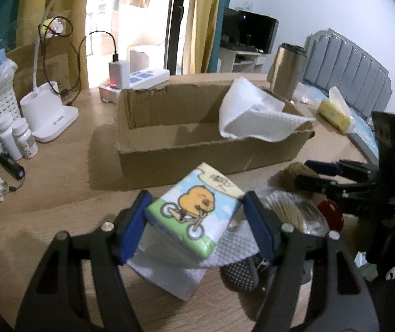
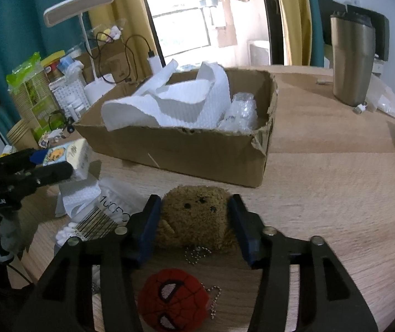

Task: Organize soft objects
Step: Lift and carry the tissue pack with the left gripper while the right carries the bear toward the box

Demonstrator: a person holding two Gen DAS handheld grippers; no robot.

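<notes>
My left gripper [image 1: 194, 207] is shut on a tissue pack [image 1: 194, 213] printed with a yellow chick on a bicycle, held above the table in front of the cardboard box [image 1: 197, 155]. The pack also shows in the right wrist view [image 2: 67, 157]. My right gripper [image 2: 194, 207] closes around a brown plush toy [image 2: 194, 215] lying on the table, its pads against both sides. A red spider-mask plush [image 2: 172, 298] lies under that gripper. The box [image 2: 186, 152] holds white paper towel [image 2: 175, 102] and a bubble-wrap piece [image 2: 241, 113].
A white paper towel [image 1: 233, 251] and a bag of cotton swabs [image 2: 98, 218] lie on the table between the grippers. A steel tumbler [image 2: 352, 61], a yellow tissue box [image 1: 333, 113], a desk lamp [image 1: 48, 113], a power strip [image 1: 147, 77] and bottles [image 1: 17, 138] stand around the wooden table.
</notes>
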